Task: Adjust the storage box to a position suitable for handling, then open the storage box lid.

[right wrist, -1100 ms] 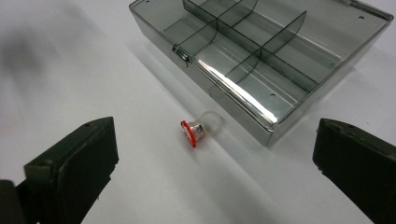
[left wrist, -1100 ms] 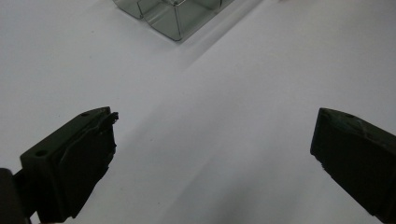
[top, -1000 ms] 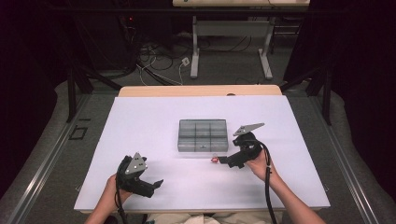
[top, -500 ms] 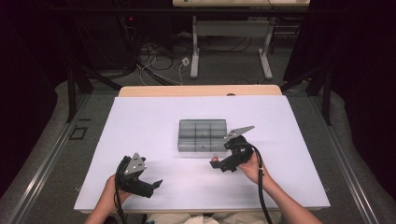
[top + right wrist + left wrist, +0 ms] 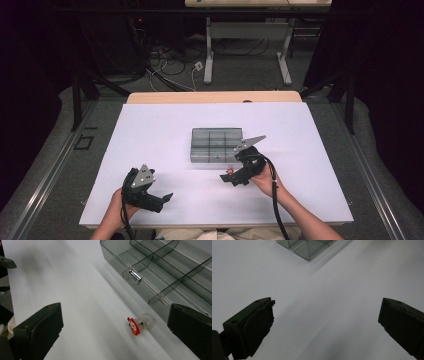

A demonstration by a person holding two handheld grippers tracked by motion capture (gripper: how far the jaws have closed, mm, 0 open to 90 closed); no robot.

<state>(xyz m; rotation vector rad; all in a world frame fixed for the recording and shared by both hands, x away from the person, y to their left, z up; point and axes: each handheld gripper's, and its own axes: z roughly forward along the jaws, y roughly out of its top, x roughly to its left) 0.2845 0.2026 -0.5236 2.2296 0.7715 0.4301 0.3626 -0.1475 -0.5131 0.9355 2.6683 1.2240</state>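
On the white table (image 5: 165, 125), smooth and matte like a sheet of laminate, sits a shallow box (image 5: 216, 145) of smoky grey see-through plastic, split by thin walls into square compartments. From the right gripper view its near wall carries a small clear latch (image 5: 135, 277) with a rounded tab, and one inner wall curves instead of running straight.

Just in front of that box lies a tiny trinket (image 5: 140, 324): a flat red piece with a scalloped edge and white markings, joined to a cloudy, translucent rounded body. It rests on its side on the bare table, close to the box wall but not touching it; in the high view it is a small red speck (image 5: 230, 171).

Over it hangs the right gripper (image 5: 231, 178), its 2 blocky black jaws spread wide, with the trinket between them but nearer the right-hand one. Nothing is held. A grey 3-cornered plate (image 5: 249, 143) juts from its top and a black cable (image 5: 274, 192) trails back along the forearm.

Near the front-left part of the table, the left gripper (image 5: 165, 199) is low over bare surface, well apart from the box, jaws likewise wide and empty, their faces dull and slightly rough.
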